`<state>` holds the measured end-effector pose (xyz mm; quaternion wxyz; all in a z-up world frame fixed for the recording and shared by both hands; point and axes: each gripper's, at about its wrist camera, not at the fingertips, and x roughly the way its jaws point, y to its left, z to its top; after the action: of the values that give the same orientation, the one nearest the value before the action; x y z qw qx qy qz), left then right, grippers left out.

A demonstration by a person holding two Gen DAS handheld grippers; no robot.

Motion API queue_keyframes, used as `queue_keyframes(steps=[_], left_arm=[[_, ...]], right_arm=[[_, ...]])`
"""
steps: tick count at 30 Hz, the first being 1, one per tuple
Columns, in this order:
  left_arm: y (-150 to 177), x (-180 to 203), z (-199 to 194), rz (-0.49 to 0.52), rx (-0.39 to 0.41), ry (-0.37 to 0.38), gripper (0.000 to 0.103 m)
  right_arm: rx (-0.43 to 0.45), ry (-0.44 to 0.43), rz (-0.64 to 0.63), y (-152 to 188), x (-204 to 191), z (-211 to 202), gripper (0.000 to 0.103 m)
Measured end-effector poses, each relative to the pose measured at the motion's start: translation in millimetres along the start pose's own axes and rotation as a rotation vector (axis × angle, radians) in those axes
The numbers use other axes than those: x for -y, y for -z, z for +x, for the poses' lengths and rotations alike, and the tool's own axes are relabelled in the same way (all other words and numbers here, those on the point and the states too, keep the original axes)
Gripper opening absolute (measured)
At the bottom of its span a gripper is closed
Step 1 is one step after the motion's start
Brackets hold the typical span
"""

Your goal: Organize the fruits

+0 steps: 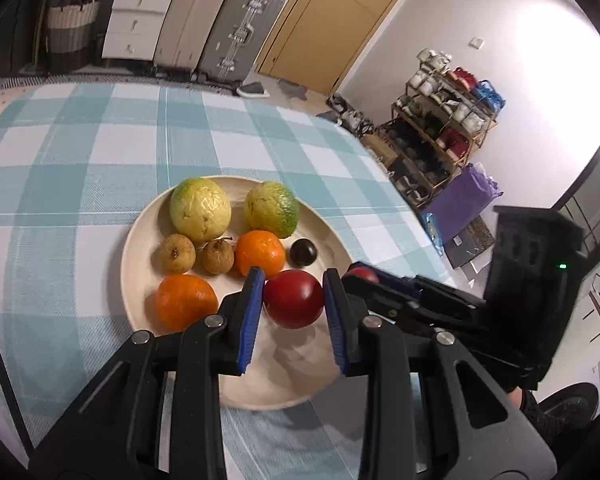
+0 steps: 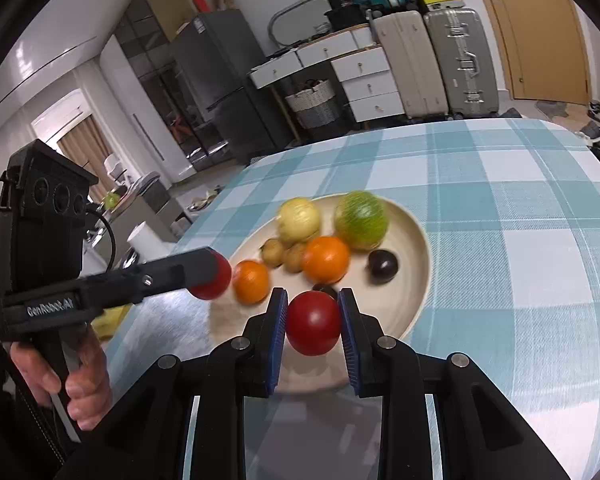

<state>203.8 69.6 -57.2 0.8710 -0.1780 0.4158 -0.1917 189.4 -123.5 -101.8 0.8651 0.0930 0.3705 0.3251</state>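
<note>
- The left gripper has its blue pads pressed on both sides of a red tomato, which hangs above the near part of the plate.
- The right gripper clamps a second red tomato in the same way, held over the plate's near edge.
- No earlier picture is there to compare with, so only the present grips can be told: both pairs of jaws are narrow, each closed on its own tomato.
- In the left wrist view the right gripper reaches in from the right of the plate, its tomato only partly showing at the tip.
- In the right wrist view the left gripper comes in from the left of the plate, held by a hand around its handle.
- On the plate, at its far side, lie two large yellow-green fruits, side by side.
- Nearer than these, toward the middle of the plate, are two small brown fruits touching each other, with an orange just to their right.
- A dark plum sits right of that orange.
- A second orange lies at the plate's near left, beside the left gripper's pad.
- The plate stands on a blue and white checked tablecloth.
</note>
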Motion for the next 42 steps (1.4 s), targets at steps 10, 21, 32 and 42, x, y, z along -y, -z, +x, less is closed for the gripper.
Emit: queue_keyframes(steps=[10,21,32,42], left_arm=[[-10.9,-6.6,30.0,0.005,-0.01,-0.05,0.028],[1.6,17.1,-24.4,0.049,0.169,-0.111,0.082],[38.1,71.3,-85.0,0.165,0.422,-0.364,0.103],[76.6,88.3,-115.2,0.214,0.548,-0.453,0.103]], right_arm=[[0.015,0.04,-0.007,-14.4,11.6,22.6,0.033],[0.206,0.028,0.004,-9.1,7.6,-33.8,0.08],[0.38,0.087,-0.084,18.5,-21.4,-95.3,0.103],[0.504,0.144,-0.176,46.3,-45.4,-127.3,0.103]])
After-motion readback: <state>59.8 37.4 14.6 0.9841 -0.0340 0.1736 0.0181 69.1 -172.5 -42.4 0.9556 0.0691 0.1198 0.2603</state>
